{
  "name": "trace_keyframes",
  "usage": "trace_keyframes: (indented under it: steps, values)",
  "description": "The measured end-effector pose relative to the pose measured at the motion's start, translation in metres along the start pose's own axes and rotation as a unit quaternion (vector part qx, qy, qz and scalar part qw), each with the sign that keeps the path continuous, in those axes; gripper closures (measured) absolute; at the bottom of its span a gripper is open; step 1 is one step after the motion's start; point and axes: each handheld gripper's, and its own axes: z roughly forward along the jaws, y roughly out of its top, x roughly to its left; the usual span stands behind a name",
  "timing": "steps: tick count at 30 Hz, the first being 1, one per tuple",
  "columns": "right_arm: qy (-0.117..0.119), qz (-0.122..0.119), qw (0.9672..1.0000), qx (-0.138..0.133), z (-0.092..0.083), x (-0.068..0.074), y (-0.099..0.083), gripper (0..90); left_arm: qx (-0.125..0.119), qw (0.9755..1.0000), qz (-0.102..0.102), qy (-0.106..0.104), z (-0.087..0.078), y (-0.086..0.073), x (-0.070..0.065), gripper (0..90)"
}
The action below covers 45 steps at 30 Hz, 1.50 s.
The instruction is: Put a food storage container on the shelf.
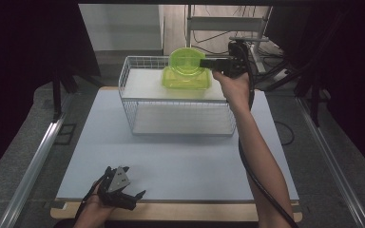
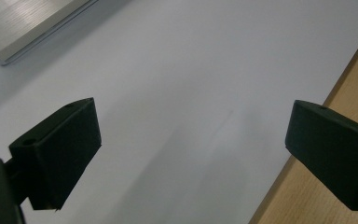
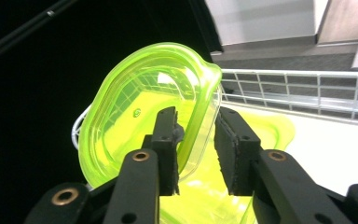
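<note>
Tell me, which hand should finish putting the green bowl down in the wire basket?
Probably the right. The right gripper already straddles the green bowl's rim up at the wire basket. The left gripper rests open at the table's near edge.

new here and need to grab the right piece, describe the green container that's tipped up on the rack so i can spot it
Find the white wire rack at the far middle of the pale table. On its top shelf lie two see-through lime-green containers. Yours is the tilted container, standing on edge with its hollow facing you and its rim between the fingers of the right gripper; the flat container lies under it.
</note>
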Motion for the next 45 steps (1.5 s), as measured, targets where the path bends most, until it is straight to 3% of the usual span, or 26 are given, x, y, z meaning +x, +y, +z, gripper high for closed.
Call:
trace_keyframes:
  steps: [8, 16, 28, 36, 45]
  values:
    - [-0.030, -0.029, 0.9991, 0.002, 0.002, 0.007, 0.004, 64.0, 0.001, 1.0000, 0.000, -0.001, 0.000, 0.000, 0.000, 3.3]
    - [-0.032, -0.035, 0.9989, -0.002, 0.001, 0.008, 0.006, 62.2, 0.001, 1.0000, 0.001, -0.001, 0.000, 0.000, 0.000, 3.3]
    - [-0.006, -0.055, 0.9984, -0.009, -0.016, 0.006, -0.003, 50.0, -0.002, 1.0000, -0.004, -0.003, 0.000, 0.000, 0.000, 3.0]
    - [-0.005, -0.084, 0.9964, -0.009, -0.027, 0.009, -0.016, 44.7, -0.006, 0.9998, -0.008, -0.017, -0.001, 0.001, -0.001, 2.2]
    - [-0.003, -0.108, 0.9941, -0.008, -0.036, 0.011, -0.038, 34.3, -0.006, 0.9998, -0.010, -0.015, 0.000, 0.001, -0.001, 2.3]
